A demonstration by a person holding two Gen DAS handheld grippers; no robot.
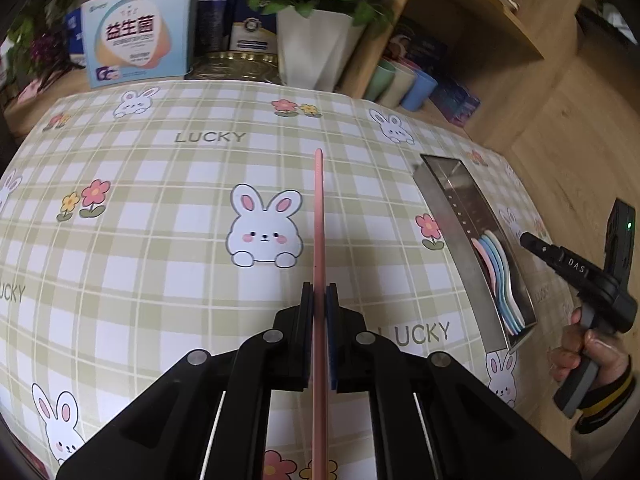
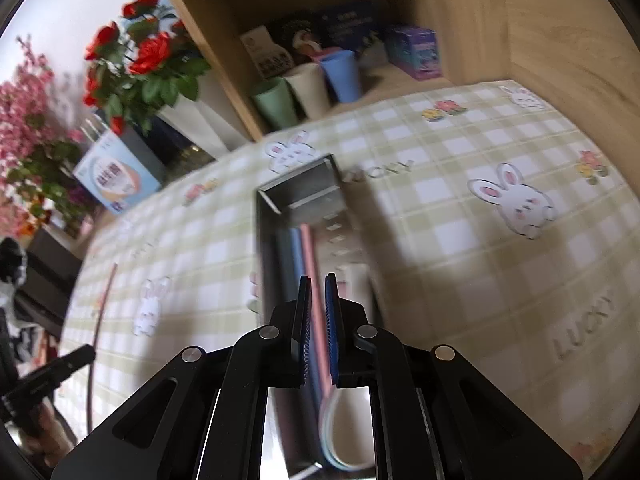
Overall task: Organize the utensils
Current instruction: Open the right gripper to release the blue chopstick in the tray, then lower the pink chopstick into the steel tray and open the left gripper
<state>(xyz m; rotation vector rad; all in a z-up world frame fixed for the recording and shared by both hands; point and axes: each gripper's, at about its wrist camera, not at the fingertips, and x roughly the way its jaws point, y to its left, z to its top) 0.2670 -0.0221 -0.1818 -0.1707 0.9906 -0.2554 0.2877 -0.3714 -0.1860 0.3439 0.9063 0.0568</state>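
My left gripper (image 1: 319, 292) is shut on a long pink utensil (image 1: 319, 208), seen edge-on, held above the checked bunny tablecloth. It also shows in the right wrist view (image 2: 105, 300) at the left. A steel tray (image 1: 456, 216) lies at the right and holds several stacked pastel spoons (image 1: 498, 272). My right gripper (image 2: 318, 292) hovers just above the tray (image 2: 304, 188), jaws slightly apart and empty, over the spoon handles (image 2: 308, 248). It shows in the left wrist view (image 1: 530, 240) beside the tray.
A white pot of red flowers (image 1: 316, 44), a blue box (image 1: 136, 32) and a gold tin stand at the table's back. A wooden shelf (image 2: 452, 12) holds green, cream and blue cups (image 2: 308, 88) and boxes. A wooden wall bounds the right side.
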